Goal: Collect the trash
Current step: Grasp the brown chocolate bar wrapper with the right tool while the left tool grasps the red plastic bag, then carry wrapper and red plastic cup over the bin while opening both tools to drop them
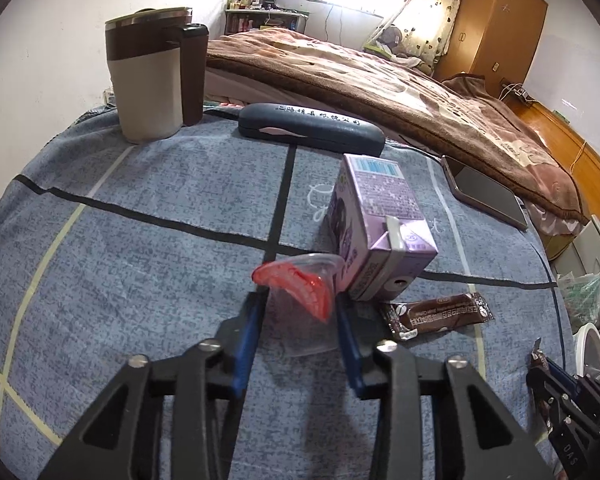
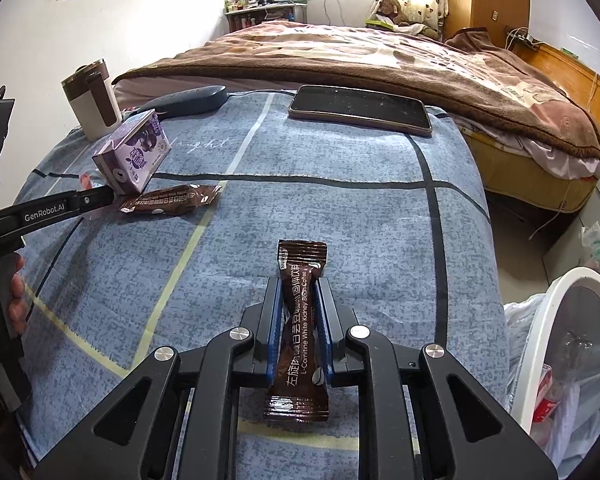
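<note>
Left claw clenched on clear jelly cup; right claw clamped on coffee sachet. Risked crushing the thin cup, or slipping the slick sachet before the bin at near right.

Brown coffee sachet, lower centre of right wrist view: reads "L-Carnitine White Kidney Bean Coffee" lengthwise, with a line of Chinese characters beside it.

Black arm of the left gripper, left edge of same view: "GenRobot.AI" in white.

Blue cloth, upper centre-left: pale script ending "...ght".

Right gripper, lower right corner of left wrist view: "DAS".

Dark glasses case, upper centre: Chinese characters, too small to read. Purple carton print illegible.
</note>
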Motion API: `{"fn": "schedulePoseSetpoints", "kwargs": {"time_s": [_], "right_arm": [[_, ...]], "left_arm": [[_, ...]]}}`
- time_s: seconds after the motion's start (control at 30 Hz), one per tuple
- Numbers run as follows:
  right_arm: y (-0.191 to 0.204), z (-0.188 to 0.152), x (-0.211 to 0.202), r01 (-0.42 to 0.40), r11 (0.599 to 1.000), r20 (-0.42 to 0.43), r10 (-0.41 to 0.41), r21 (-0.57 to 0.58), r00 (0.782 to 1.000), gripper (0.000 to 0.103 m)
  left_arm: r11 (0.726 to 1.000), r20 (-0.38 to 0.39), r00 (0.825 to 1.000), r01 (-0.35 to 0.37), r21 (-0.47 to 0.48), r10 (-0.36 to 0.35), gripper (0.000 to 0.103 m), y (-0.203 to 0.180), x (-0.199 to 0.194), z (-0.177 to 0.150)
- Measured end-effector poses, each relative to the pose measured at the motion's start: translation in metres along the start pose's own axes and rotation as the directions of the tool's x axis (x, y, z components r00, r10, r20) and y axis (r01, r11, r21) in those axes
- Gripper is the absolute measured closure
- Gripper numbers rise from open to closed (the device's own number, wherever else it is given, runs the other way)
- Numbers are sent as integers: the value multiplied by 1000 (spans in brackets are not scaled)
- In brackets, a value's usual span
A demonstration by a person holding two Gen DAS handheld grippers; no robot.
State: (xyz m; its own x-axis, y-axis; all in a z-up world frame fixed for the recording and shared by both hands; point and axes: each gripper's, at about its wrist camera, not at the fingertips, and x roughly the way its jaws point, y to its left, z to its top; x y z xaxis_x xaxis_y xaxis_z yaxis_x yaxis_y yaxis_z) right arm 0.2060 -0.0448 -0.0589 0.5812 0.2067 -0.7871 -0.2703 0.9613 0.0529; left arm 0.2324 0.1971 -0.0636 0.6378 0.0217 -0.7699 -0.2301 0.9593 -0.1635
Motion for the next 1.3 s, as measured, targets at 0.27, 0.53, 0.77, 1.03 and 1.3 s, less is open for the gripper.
{"fn": "schedulePoseSetpoints", "kwargs": {"time_s": [0.27,0.53,0.77,1.03,1.3], "right_arm": [[-2,-1,0,-11,1000,2,11,9,1000,85],[-1,-1,-3,-19,1000,10,19,13,1000,85],[-1,-3,-11,-25,1000,28,24,17,999,85],[-3,-4,-25,-35,999,58,33,30,998,85],[-7,-10,-44,-39,998,92,36,40,995,85]], "left_arm": [[1000,4,1000,-10,10,10,73,2,-5,-4],[999,29,999,-31,36,30,73,-1,-18,-10],[998,41,999,-31,51,29,73,-4,-29,-18],[996,75,997,-28,85,22,73,-15,-52,-29],[993,107,994,-8,121,-5,73,-30,-78,-39]]}}
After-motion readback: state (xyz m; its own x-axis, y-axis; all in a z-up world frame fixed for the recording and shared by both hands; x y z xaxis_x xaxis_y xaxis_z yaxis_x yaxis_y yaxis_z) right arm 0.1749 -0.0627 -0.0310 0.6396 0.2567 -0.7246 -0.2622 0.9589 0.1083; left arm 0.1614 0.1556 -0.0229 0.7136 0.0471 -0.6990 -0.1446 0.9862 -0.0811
